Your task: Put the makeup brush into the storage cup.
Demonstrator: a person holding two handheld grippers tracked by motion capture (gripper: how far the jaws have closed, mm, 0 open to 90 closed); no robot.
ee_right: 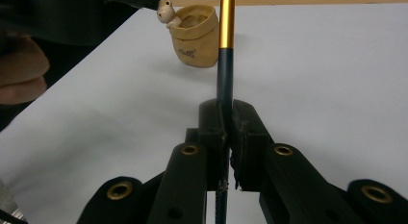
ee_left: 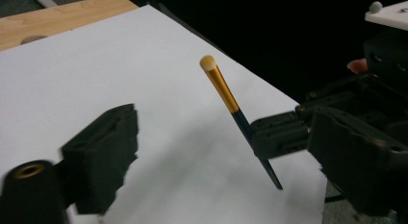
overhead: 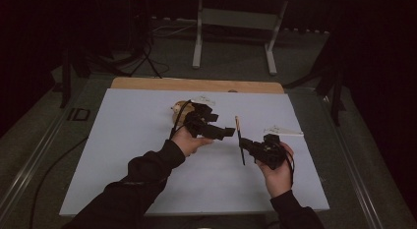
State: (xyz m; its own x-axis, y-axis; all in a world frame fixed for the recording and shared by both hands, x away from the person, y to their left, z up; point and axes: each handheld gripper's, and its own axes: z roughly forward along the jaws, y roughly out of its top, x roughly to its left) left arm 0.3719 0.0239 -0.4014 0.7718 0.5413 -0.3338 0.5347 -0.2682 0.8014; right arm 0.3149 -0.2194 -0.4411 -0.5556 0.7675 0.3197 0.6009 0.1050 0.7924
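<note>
Black-handled, with a gold metal ferrule and pale tip, the slim brush (overhead: 239,139) stands upright, gripped in the right tool (overhead: 247,145), above the white bench (overhead: 123,155); the left tool (overhead: 227,132) is near. Left view: that tool's jaws gape, unclenched, brush ahead. Right view: jaws clamp the handle; a beige fabric pouch (ee_right: 195,35) lies beyond.

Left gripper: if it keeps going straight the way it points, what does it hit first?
Probably the brush held by the right gripper; the left gripper points at it with jaws open. Depth is uncertain.
</note>
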